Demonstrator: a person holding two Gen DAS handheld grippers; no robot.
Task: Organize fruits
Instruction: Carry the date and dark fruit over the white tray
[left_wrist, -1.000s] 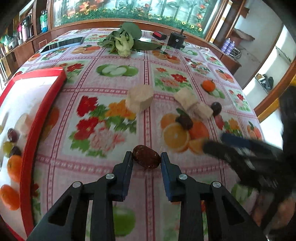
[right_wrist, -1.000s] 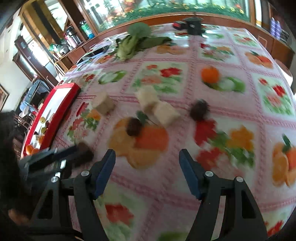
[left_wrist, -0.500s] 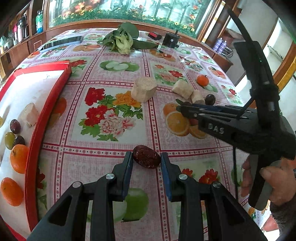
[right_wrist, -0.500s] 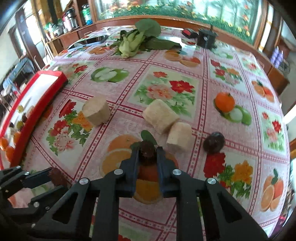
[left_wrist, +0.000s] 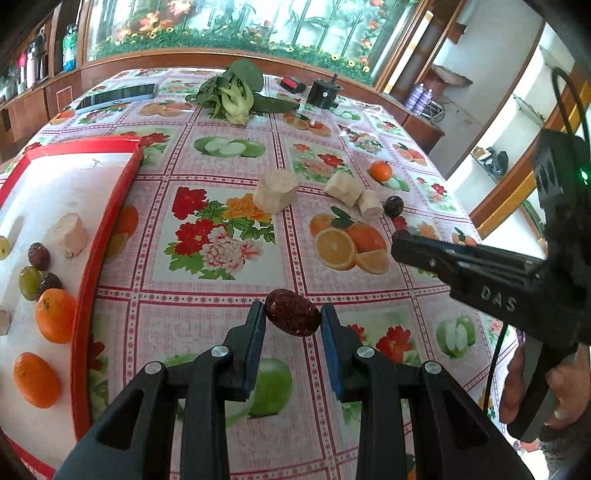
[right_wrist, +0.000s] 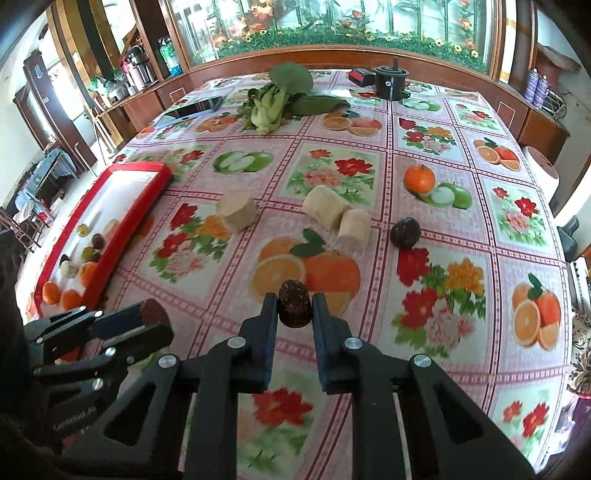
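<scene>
The table (left_wrist: 221, 155) carries a fruit-and-flower print cloth; the red-rimmed tray (left_wrist: 110, 206) at its left edge holds oranges, dates and pale chunks. Three sugarcane pieces (right_wrist: 236, 212) and one dark plum (right_wrist: 405, 232) lie loose mid-table. The right gripper (right_wrist: 294, 302), lettered "DAS" on its side in the left wrist view, is clamped on a dark date (right_wrist: 294, 303), now lifted clear of the cloth where half a second ago it sat on the printed orange. The left gripper (left_wrist: 293, 314) stays clamped on a red date (left_wrist: 291, 313) near the tray.
</scene>
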